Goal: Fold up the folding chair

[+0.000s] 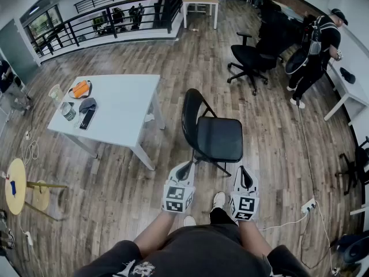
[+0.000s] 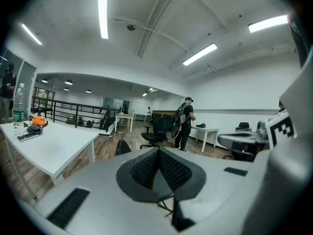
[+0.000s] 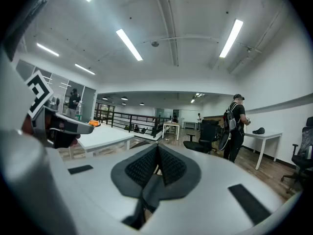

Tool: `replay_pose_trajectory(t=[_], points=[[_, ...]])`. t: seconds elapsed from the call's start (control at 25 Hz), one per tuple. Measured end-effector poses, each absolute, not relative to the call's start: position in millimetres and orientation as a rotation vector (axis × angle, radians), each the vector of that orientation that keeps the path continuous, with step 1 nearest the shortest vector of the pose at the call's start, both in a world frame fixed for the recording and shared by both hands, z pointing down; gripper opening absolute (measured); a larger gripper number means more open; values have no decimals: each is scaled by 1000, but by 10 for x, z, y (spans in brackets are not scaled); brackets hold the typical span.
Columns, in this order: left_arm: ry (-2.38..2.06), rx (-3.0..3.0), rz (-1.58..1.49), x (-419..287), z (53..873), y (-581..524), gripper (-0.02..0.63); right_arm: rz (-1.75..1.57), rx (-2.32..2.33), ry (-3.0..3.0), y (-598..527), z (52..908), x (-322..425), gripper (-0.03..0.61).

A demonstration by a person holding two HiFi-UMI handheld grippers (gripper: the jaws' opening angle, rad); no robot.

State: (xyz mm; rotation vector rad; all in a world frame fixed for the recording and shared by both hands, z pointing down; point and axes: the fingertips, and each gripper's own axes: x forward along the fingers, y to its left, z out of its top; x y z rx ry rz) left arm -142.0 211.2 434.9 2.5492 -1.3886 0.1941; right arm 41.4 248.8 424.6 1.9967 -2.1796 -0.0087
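One white table (image 1: 124, 100) stands beside the folding chair (image 1: 219, 138).

No words, labels, brands or numbers are legible on anything in these views.

Dark shirt (image 1: 202, 250) (printed), white shoes (image 1: 219, 199), grey left gripper (image 1: 185, 168), right gripper (image 1: 245, 176)

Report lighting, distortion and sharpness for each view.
Head view: strong fisheye bends the floorboards; even light, faint shadow under the folding chair. Left gripper view: dark vignetted corners, ceiling strip lights blown white, left tool soft up close. Right gripper view: same vignette, lights equally bright, right tool slightly blurred.
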Motion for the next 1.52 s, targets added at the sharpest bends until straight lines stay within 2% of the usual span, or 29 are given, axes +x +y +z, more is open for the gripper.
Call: replay_pose_trajectory(t=[0.44, 1.08, 1.4, 1.44, 1.52], points=[[-1482, 2476, 311, -1301, 4589, 1245, 5, 84, 1988, -2191, 1612, 4582, 747, 14], [-1632, 2281, 459, -778, 4933, -440, 5, 286, 1832, -2279, -183, 5213, 1672, 14], [-1777, 2075, 559, -874, 5246, -969, 6, 334, 1722, -2325, -640, 5715, 2070, 15], [-1765, 2070, 576, -884, 5306, -1008, 13, 348, 1720, -2312, -678, 5800, 2102, 15], [-1741, 2056, 607, -905, 5430, -1080, 82, 382, 1718, -2276, -747, 5986, 2168, 15]])
